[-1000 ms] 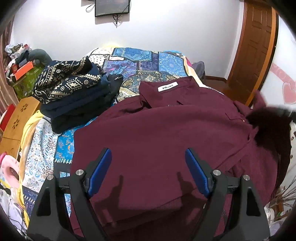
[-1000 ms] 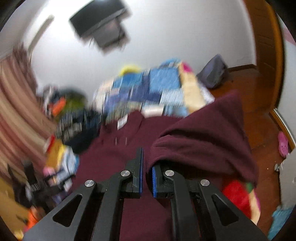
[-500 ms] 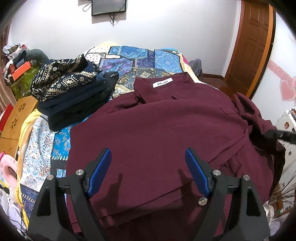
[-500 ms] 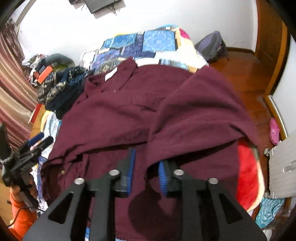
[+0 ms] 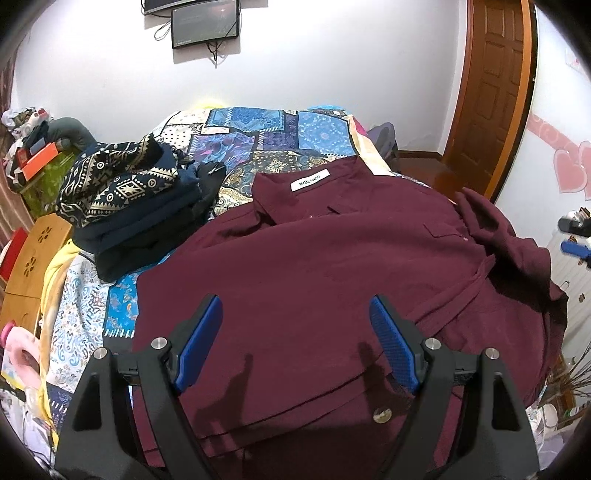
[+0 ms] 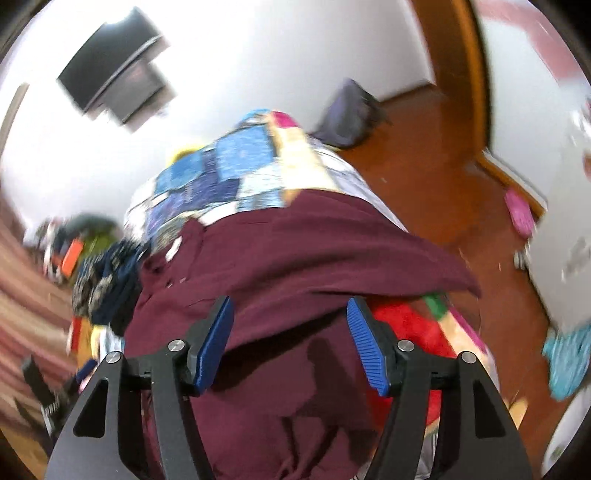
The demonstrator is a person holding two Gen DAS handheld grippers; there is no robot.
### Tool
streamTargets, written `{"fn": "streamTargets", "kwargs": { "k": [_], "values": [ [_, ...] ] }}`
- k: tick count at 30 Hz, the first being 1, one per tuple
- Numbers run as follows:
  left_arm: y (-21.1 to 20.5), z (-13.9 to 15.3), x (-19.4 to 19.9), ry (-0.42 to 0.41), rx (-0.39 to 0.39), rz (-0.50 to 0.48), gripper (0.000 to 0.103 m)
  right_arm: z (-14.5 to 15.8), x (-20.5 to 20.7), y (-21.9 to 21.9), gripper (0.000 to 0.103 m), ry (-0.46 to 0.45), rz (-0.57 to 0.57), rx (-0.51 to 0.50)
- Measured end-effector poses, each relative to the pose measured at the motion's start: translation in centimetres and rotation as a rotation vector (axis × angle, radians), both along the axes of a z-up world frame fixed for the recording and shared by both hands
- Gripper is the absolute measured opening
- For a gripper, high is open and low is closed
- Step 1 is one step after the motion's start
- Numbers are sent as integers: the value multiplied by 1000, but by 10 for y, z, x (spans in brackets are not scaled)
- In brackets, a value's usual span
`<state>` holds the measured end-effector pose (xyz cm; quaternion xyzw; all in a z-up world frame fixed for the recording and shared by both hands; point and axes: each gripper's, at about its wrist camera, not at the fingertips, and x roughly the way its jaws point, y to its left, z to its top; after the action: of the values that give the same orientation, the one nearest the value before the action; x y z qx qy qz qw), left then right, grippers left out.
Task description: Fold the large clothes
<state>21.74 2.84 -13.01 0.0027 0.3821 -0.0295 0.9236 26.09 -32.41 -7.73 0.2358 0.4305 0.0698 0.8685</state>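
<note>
Left wrist view shows the maroon shirt (image 5: 325,280) spread over the near end of the bed (image 5: 280,133), collar and white label toward the far end, its right sleeve (image 5: 509,240) now lying folded inward along the bed's right edge. A second ago that sleeve was pinched in the right claw (image 6: 291,343) and being carried across. Since then the claw's jaws have just been opening, and the blurred right wrist view shows them standing apart above the cloth with no fabric pressed between the pads. The sleeve has been let go and rests on the shirt body. Judged from this, the right-side fold is laid, though the sleeve looks bunched rather than flat and may need smoothing.

The left claw (image 5: 295,347) hovers over the shirt's near hem with its jaws wide and nothing in them, much as it was a second ago. It seems placed to take up the left side next.

Beyond the shirt, a stack of folded dark clothes (image 5: 133,206) sits on the bed's left edge, just beside the shirt's left shoulder. A wall-mounted screen (image 5: 205,18) hangs above the far end, and a wooden door (image 5: 491,92) stands to the right.
</note>
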Motion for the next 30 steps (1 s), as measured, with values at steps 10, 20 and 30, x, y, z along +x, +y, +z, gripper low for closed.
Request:
{"fn": "streamTargets", "kwargs": {
  "k": [10, 20, 30],
  "values": [
    [-11, -4, 16, 21, -1, -8, 81, -79, 28, -53, 60, 202, -215, 287],
    [-8, -3, 23, 18, -4, -1, 81, -100, 64, -62, 44, 249, -243, 338],
    [19, 2, 14, -10, -21, 36, 81, -15, 63, -33, 8, 14, -154, 125]
  ]
}}
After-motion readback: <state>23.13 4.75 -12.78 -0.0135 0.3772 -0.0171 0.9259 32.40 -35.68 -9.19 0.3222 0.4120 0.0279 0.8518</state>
